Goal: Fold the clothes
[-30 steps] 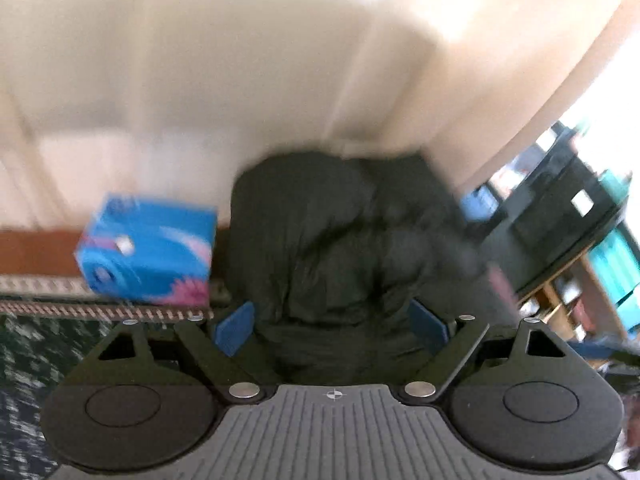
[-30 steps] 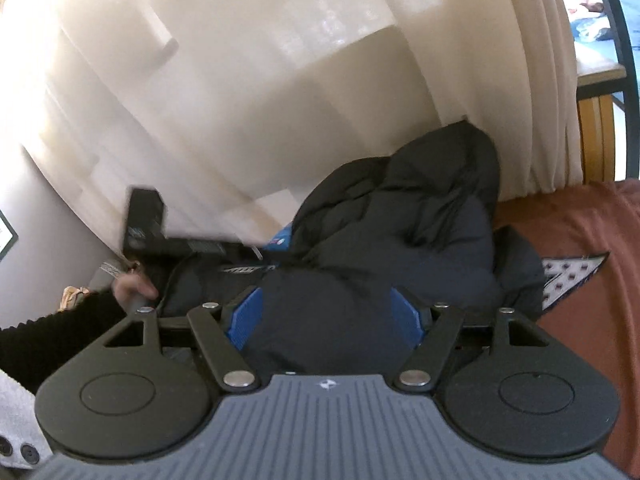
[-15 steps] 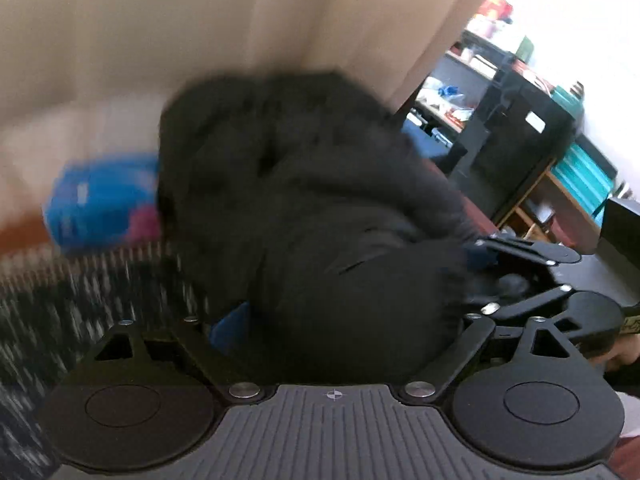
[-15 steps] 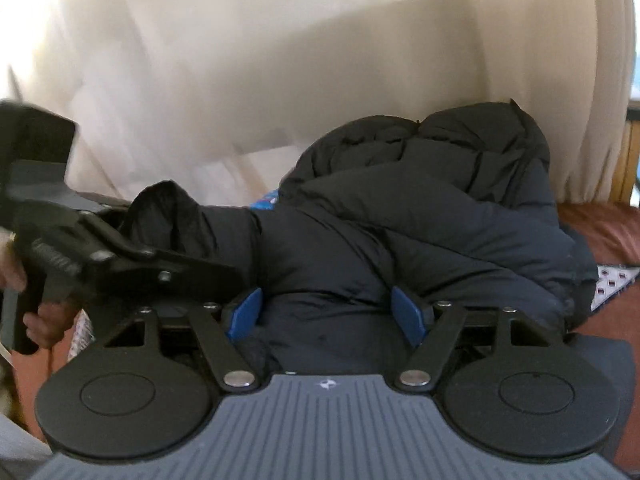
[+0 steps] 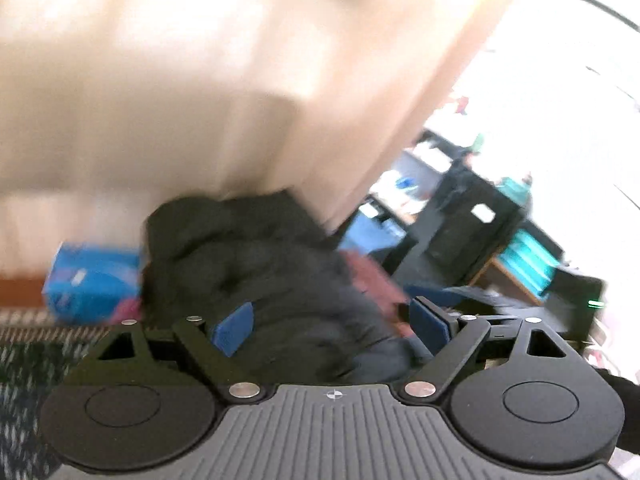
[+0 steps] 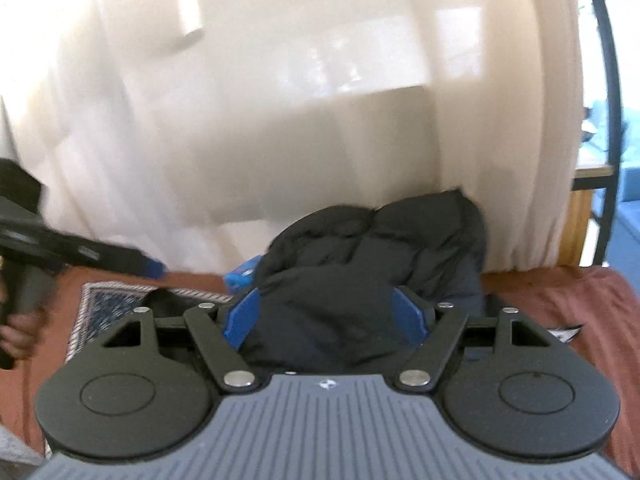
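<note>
Left claw (image 5: 330, 326) has swung clear of the jacket (image 6: 360, 280); both claws gape, right claw (image 6: 326, 314) straddling it.

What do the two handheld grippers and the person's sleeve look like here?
Both the left gripper and the right gripper match: a ribbed grey body with a small round emblem, black linkage arms with silver pivot pins, round black discs either side, and blue finger pads. A dark sleeve shows at the edge.

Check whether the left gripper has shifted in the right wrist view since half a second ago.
Yes. The left gripper has drawn back toward the picture's left edge, off the black jacket that it overlapped earlier, leaving bare rug between them.
</note>
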Available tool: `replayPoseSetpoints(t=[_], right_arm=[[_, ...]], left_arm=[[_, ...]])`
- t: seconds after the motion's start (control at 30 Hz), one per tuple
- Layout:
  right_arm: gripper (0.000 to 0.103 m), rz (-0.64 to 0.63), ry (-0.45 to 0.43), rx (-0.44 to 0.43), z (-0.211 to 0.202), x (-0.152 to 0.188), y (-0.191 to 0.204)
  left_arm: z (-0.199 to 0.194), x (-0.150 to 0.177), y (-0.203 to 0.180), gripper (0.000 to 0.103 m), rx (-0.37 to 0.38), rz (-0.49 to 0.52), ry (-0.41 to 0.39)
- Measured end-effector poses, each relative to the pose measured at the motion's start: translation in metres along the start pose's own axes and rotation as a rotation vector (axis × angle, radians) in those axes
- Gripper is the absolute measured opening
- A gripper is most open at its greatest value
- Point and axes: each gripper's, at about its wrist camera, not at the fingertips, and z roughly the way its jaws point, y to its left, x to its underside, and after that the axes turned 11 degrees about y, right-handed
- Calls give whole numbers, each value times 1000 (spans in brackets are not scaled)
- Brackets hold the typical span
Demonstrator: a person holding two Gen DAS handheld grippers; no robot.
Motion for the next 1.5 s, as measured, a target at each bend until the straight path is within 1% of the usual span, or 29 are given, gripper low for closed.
replayPoseSetpoints(t=[0.07,0.1,0.17,0.23,0.3,0.33,0.37,0.43,0.5,0.67,0.77,1.07,1.2,1.27,1.33,1.37,1.43,1.5], right_arm=[[78,30,-6,22,3,1,-3],[78,31,-8,37,8,3,-3],[79,20,-10,66,18,8,-2],[81,8,-11,100,29,13,0],[83,-6,14,130,43,18,0],[84,-19,40,151,52,22,0],[87,-36,54,155,60,28,0],[87,-56,80,149,73,39,-1],[88,-52,110,139,84,47,-4],[89,-86,139,147,103,59,-7],[89,-90,144,145,109,66,-11],[89,-97,142,131,113,79,-27],[89,-94,158,117,109,77,-31],[89,-69,206,72,100,62,-37],[89,-3,202,22,75,41,-47],[90,22,165,15,60,30,-52],[94,32,85,41,32,4,-65],[95,51,59,66,25,-22,-78]], left_arm=[[19,4,-11,93,6,45,30],[34,9,-9,93,-12,45,58],[61,23,7,92,-80,0,102],[78,40,31,90,-127,-95,140],[88,58,54,91,-95,-199,169],[91,65,60,92,-87,-225,170],[95,68,61,92,-91,-228,173],[103,75,63,94,-103,-224,182],[112,76,66,94,-110,-222,196],[130,80,76,94,-104,-227,212],[140,83,82,94,-99,-227,221],[156,85,85,95,-98,-205,238],[152,75,83,94,-97,-231,270],[138,65,82,92,-81,-262,277],[112,55,81,92,-70,-263,230],[97,49,81,92,-65,-258,197],[74,31,83,94,-78,-265,108],[62,10,88,94,-106,-277,27]])
